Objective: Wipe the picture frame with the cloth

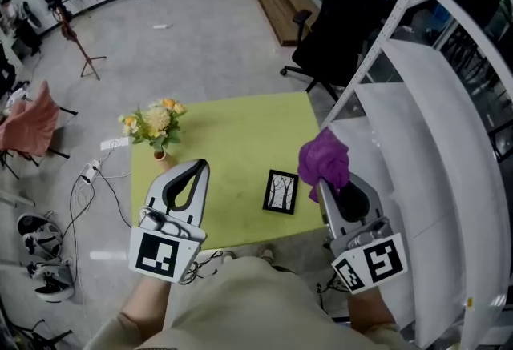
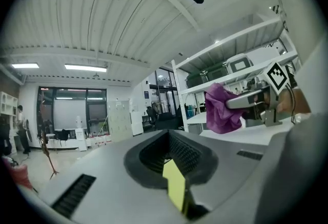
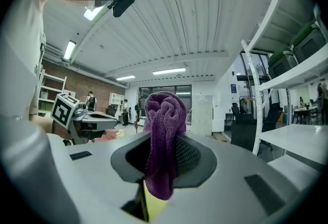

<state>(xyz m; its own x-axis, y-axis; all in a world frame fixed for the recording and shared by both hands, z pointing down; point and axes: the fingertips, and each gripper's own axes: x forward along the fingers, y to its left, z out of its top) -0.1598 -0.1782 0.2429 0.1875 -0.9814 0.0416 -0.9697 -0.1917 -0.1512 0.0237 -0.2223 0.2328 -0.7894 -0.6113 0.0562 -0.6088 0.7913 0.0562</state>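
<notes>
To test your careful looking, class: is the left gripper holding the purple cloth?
No, the purple cloth is clamped in the right gripper, while the left gripper holds nothing.

The cloth (image 3: pixel 164 136) is purple terry, its looped pile rough and matt, bunched where the right gripper (image 1: pixel 322 185) jaws clamp it. Both gripper shells look like smooth, matt grey plastic. The left gripper (image 1: pixel 199 167), jaws together on nothing, has a black ribbed lining inside. The tabletop (image 1: pixel 232 132) is a flat, matt yellow-green surface. At 3 o'clock from the left gripper, the picture frame (image 1: pixel 281 191) has a smooth black rim around a paper-like print. At 3 o'clock in the head view, the shelf (image 1: pixel 417 140) looks like smooth white painted metal. The floor (image 1: pixel 200 44) is grey with a faint sheen.
</notes>
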